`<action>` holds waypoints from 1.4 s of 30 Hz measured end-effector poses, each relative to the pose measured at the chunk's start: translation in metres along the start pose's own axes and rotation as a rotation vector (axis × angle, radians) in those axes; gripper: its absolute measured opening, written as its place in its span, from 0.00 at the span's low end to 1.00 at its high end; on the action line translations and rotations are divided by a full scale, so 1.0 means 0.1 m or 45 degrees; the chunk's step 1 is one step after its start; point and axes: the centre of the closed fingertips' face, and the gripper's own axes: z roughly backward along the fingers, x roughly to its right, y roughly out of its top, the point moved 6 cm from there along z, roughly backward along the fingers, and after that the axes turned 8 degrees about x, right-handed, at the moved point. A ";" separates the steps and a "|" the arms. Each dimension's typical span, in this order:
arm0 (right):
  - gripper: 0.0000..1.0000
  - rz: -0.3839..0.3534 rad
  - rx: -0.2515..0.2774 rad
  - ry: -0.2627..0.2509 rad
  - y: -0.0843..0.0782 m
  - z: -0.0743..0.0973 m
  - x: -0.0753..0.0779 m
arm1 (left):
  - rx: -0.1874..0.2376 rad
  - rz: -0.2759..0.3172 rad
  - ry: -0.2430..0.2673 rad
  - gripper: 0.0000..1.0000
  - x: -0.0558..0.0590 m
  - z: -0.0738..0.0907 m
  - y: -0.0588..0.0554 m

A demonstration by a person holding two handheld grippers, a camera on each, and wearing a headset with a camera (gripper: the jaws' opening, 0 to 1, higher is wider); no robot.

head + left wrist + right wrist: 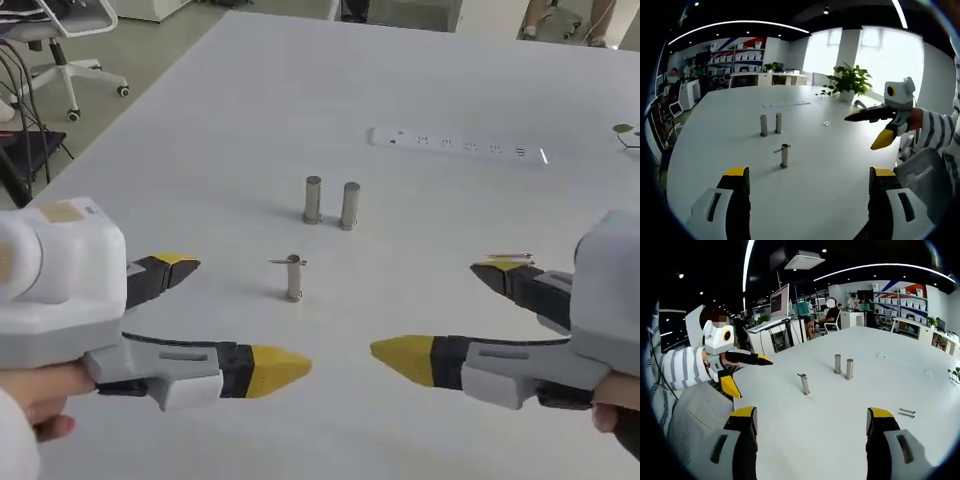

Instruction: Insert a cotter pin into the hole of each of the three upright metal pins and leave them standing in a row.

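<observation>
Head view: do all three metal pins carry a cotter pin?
No, only the front metal pin carries a cotter pin; the two rear pins stand bare.

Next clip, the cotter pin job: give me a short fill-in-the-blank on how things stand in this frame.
1. The metal pin nearest the person has a ___ through its hole.
2. The left gripper and the right gripper both have their fingers ___, holding nothing.
3. Two loose cotter pins lie on the table, closer to the ___ gripper.

Missing words: cotter pin; open; right.
</observation>
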 end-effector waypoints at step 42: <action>0.95 -0.093 0.017 -0.247 -0.03 0.44 0.12 | 0.209 -0.116 -0.025 0.70 -0.98 -0.66 0.75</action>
